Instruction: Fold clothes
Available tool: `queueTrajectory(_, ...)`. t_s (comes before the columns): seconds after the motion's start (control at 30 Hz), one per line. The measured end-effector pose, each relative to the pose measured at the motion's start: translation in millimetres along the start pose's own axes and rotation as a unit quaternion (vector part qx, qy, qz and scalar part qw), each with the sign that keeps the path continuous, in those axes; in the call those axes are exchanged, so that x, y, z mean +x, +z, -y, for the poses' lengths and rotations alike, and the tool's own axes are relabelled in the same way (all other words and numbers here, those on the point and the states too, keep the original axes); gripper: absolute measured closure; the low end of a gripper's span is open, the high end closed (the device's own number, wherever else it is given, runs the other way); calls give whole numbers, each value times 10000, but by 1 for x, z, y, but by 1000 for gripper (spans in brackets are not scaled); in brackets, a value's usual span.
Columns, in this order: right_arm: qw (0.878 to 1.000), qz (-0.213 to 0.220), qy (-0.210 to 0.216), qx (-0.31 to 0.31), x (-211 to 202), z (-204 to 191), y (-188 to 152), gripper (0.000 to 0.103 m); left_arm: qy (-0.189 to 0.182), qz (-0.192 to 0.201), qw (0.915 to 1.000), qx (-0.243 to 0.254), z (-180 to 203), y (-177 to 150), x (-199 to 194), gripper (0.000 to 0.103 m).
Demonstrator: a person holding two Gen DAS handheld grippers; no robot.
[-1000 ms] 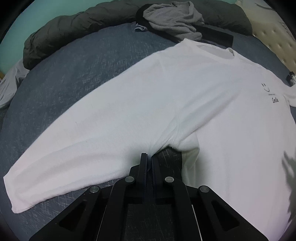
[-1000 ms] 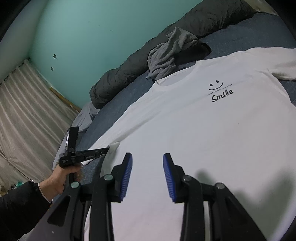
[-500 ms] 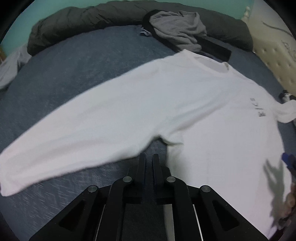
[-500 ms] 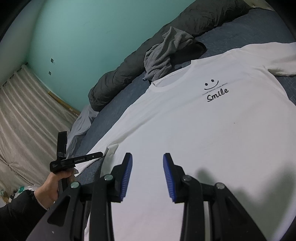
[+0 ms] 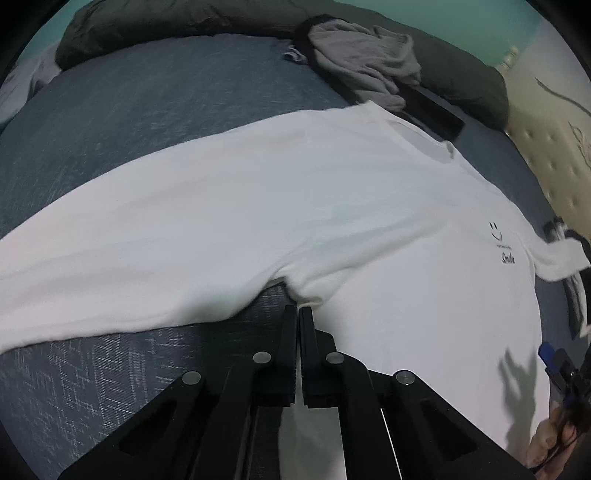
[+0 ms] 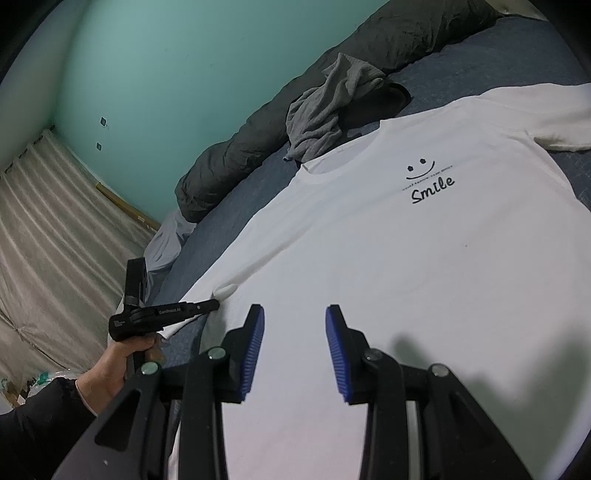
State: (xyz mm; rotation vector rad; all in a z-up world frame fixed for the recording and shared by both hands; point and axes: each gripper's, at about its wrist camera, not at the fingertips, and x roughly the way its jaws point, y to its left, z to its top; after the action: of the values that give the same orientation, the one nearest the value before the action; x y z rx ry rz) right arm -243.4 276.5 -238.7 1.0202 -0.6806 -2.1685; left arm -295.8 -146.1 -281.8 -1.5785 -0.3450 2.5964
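- White long-sleeved T-shirt [image 5: 332, 206], printed "Smile", lies face up and flat on the blue-grey bed cover [image 5: 155, 110]; collar toward the dark duvet [image 5: 192, 22] and a crumpled grey garment [image 5: 365, 70].
- Key relation: the armpit corner, where sleeve meets body, lies directly at the tips of the left gripper [image 5: 298, 312]. The sleeve's long axis runs away to the left in the left wrist view; the shirt body extends to the right.
- Left gripper: jaws fully closed, tips at the armpit fabric. A small fold bunches there, seemingly pinched, though contact is not clearly resolved.
- Right gripper [image 6: 294, 332]: blue pads partly open, holding nothing, poised over the shirt's lower body.
- Judgement: the left hand [image 6: 122, 354] is nearer the sleeve, so a sleeve fold inward would fall to it.
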Motion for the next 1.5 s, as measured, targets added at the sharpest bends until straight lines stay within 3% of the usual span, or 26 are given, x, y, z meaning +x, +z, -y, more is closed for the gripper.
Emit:
queueTrajectory(0.23, 10000, -9, 3, 10, 0, 0, 0, 69, -205, -89, 9980, -583, -20, -8, 3, 102)
queueTrajectory(0.4, 10000, 13, -5, 33, 0, 0, 2, 69, -68, -26, 9980, -626, -20, -9, -3, 99)
queueTrajectory(0.53, 10000, 11, -5, 32, 1, 0, 1, 69, -154, 63, 9976, -676, -21, -5, -11, 83)
queueTrajectory(0.63, 10000, 6, -2, 15, 1, 0, 1, 69, -211, 68, 9980, -586, -16, -1, -7, 81)
queueTrajectory(0.83, 10000, 11, 0, 19, 0, 0, 0, 69, -349, 70, 9967, -731, -19, 10, 5, 82)
queueTrajectory(0.93, 10000, 22, -11, 19, 0, 2, -2, 69, -210, 134, 9975, -656, -20, 12, 7, 100)
queueTrajectory(1.3, 9999, 90, -21, 120, -5, 6, 1, 69, -26, 357, 9932, -1106, -46, 7, -4, 101)
queueTrajectory(1.5, 9999, 59, -19, 115, 0, 6, 3, 69, -182, 384, 9942, -988, -42, 5, -12, 101)
